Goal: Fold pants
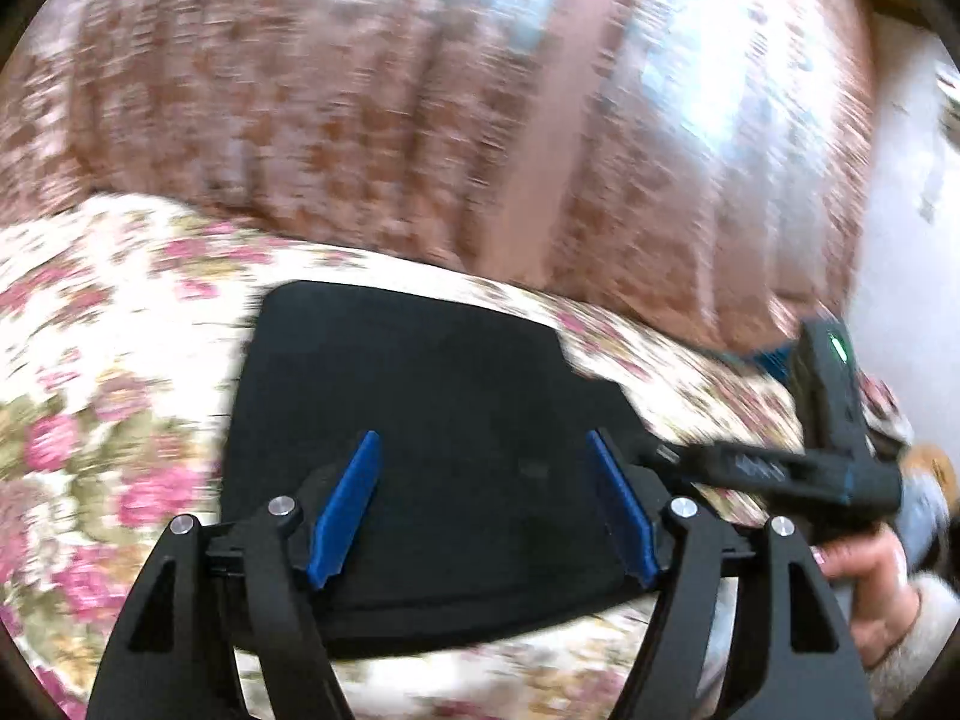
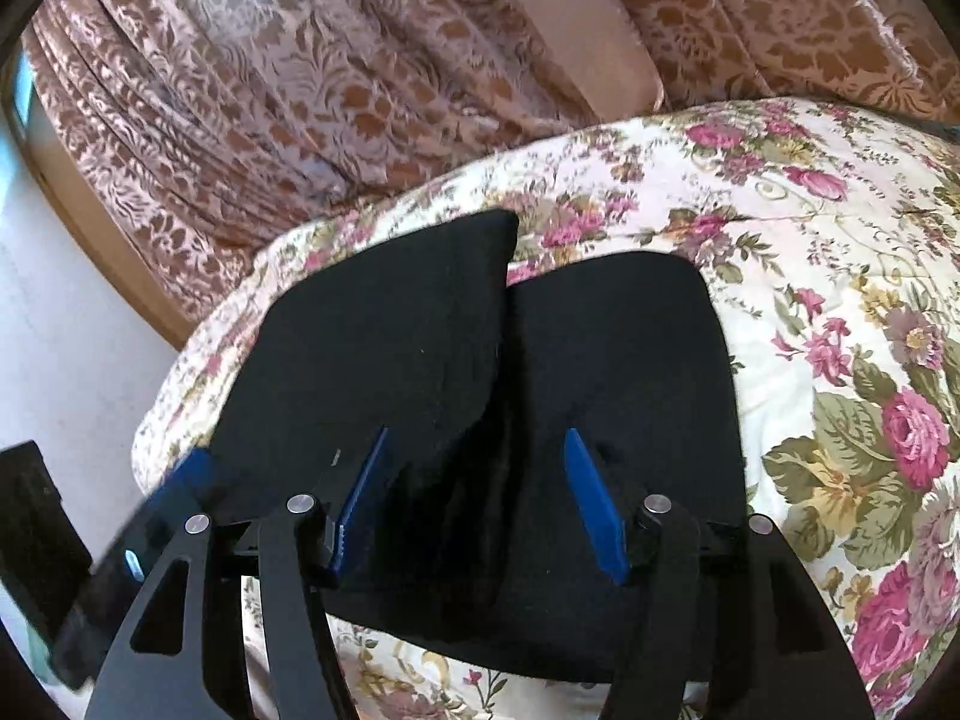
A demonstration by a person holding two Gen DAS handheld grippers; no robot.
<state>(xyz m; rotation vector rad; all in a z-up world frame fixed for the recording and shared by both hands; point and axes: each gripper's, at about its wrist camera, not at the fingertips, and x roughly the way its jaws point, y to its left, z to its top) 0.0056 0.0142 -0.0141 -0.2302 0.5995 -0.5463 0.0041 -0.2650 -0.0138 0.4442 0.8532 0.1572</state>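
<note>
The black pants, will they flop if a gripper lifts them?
Probably floppy: the black pants lie soft and flat on the flowered bedspread, one part folded over. Likely light, and unlikely to roll. Lifted by one corner, the fold may fall open.

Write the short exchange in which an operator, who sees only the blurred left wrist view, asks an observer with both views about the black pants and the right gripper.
Operator: Is the right gripper holding cloth?
Observer: No. The right gripper is open above the pants, with nothing between its fingers.
Operator: The pants look like one flat slab to me.
Observer: The right wrist view shows two panels side by side, with a dark crease between them. The left panel reaches further up the floral bedspread.
</note>
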